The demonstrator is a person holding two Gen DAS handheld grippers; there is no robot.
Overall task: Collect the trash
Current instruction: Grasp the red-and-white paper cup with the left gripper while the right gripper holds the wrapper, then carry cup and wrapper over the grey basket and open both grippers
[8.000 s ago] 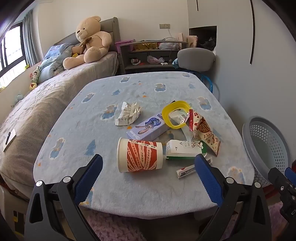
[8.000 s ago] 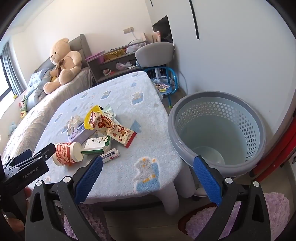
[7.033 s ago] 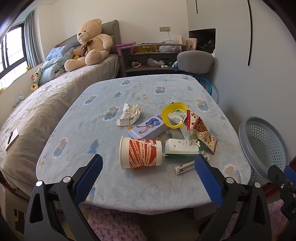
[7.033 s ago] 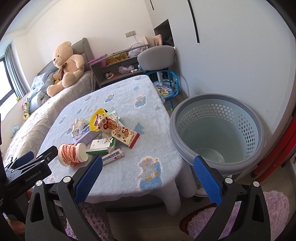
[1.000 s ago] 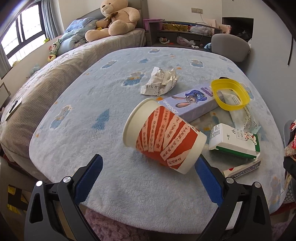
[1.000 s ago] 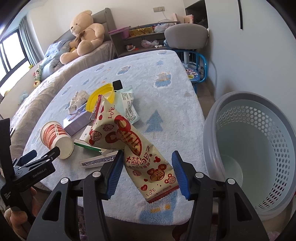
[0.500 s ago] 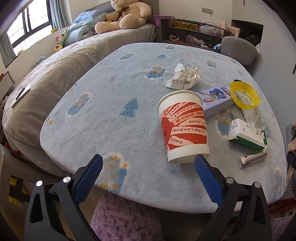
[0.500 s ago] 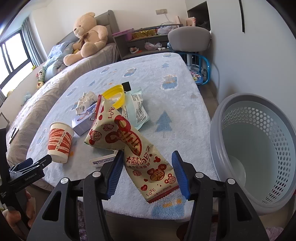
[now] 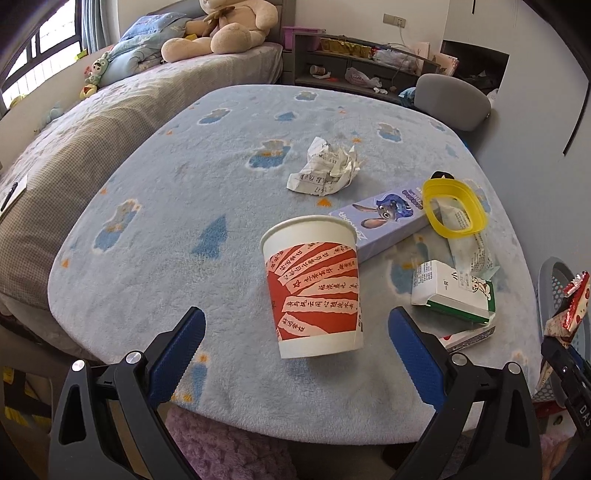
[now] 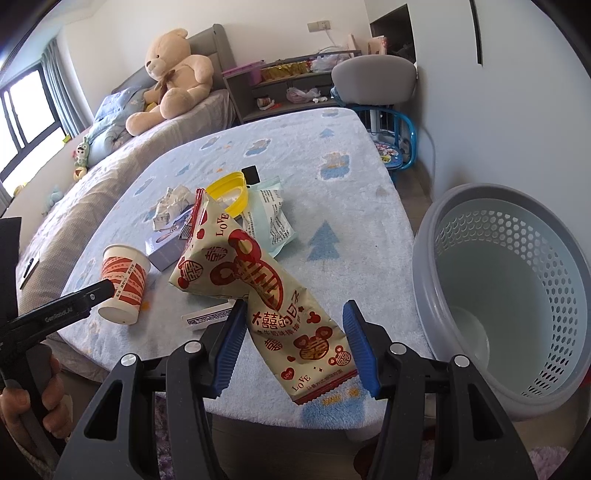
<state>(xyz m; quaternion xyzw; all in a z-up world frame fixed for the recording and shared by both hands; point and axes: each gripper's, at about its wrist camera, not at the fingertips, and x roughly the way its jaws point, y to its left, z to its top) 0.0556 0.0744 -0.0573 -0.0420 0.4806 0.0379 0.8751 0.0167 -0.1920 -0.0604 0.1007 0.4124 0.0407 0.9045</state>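
The right gripper [image 10: 295, 338] had its fingers clamped on the red-and-cream snack wrapper [image 10: 255, 280], mid-frame, left of the grey basket [image 10: 517, 295]. The left gripper [image 9: 293, 341] had its fingers wide apart around the paper cup [image 9: 314, 284], standing upright at centre on the blue-covered table [image 9: 166, 206], touching neither pad.

The teddy bear's [image 9: 229, 26] head is cut off by the top edge of the left wrist view. The basket [image 9: 554, 291] shows there only as a sliver at the right edge, partly behind the snack wrapper [image 9: 569, 306]. In the right wrist view that wrapper covers most of the small flat packet [image 10: 207, 315], and the shelf's [image 10: 291, 79] contents are too small to tell
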